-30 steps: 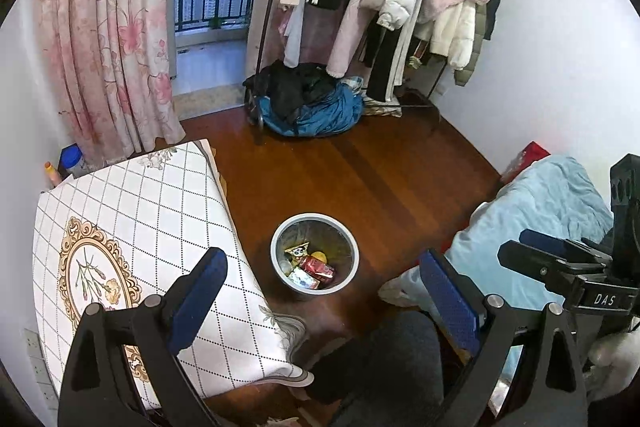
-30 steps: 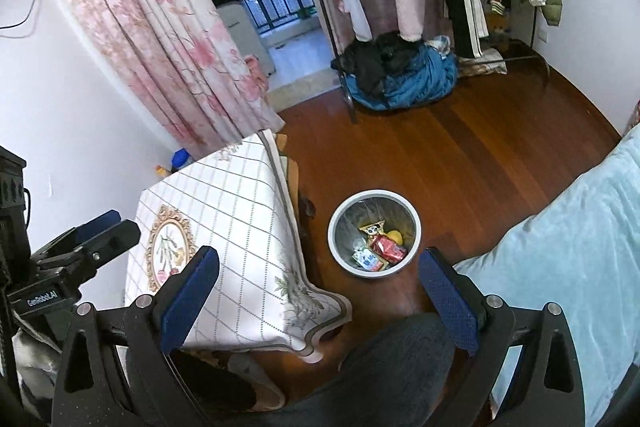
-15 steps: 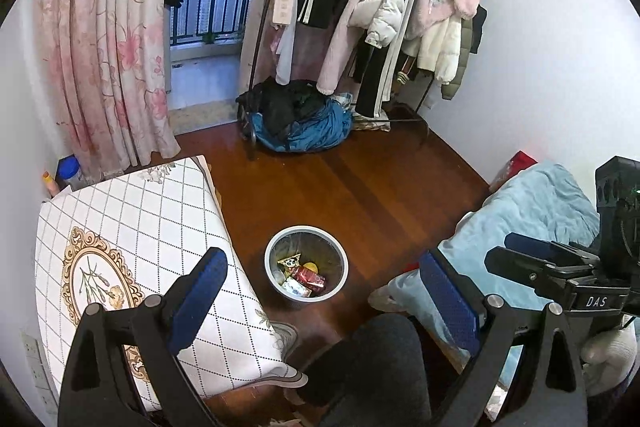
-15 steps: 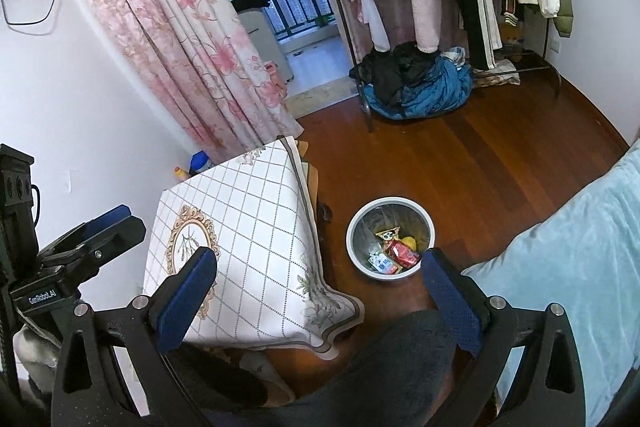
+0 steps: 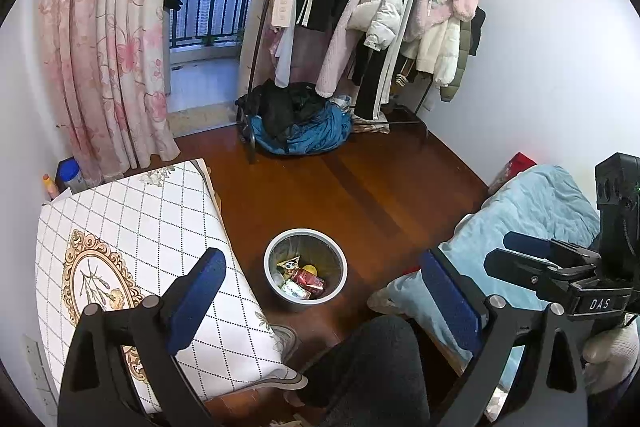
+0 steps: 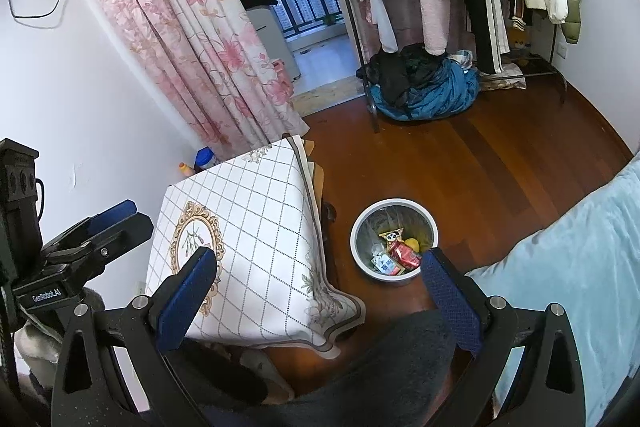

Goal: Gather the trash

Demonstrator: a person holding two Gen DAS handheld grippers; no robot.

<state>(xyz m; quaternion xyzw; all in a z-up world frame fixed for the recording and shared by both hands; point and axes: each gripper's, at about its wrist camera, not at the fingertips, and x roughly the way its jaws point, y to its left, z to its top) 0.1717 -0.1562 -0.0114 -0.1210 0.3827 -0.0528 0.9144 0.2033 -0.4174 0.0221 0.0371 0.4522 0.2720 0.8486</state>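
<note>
Nearest the cameras, both claws stand wide apart with nothing between their blue pads: the left claw [image 5: 320, 291] and the right claw [image 6: 316, 291] are both held high over the room. In the left wrist view the right claw [image 5: 532, 259] shows off to the right side, and a white-gloved hand [image 5: 608, 351] grips its handle. A dark-trousered knee [image 6: 360, 363] sits just below and between the right claw's pads.

Over the last second both views have pulled up and back: the bin [image 5: 305, 266] now looks smaller and farther below the claws than it did, and more of the room shows around it. To me that reads as a retreat after a drop.

Just beyond the knee, slightly right of the left claw's centre line, the bin stands on the wooden floor [image 5: 380, 195]. The trash [image 6: 396, 253], several bright wrappers and a yellow item, lies inside it. To the left of the claws the desk [image 5: 132, 227], under its checked cloth, carries no loose litter that I can see. To the right lies a bed with a pale blue blanket [image 6: 560, 267]. Farther ahead are a heap of clothes [image 5: 296, 123] and a coat rack [image 5: 384, 7]. No stray trash shows, so collection looks finished or nearly so.
</note>
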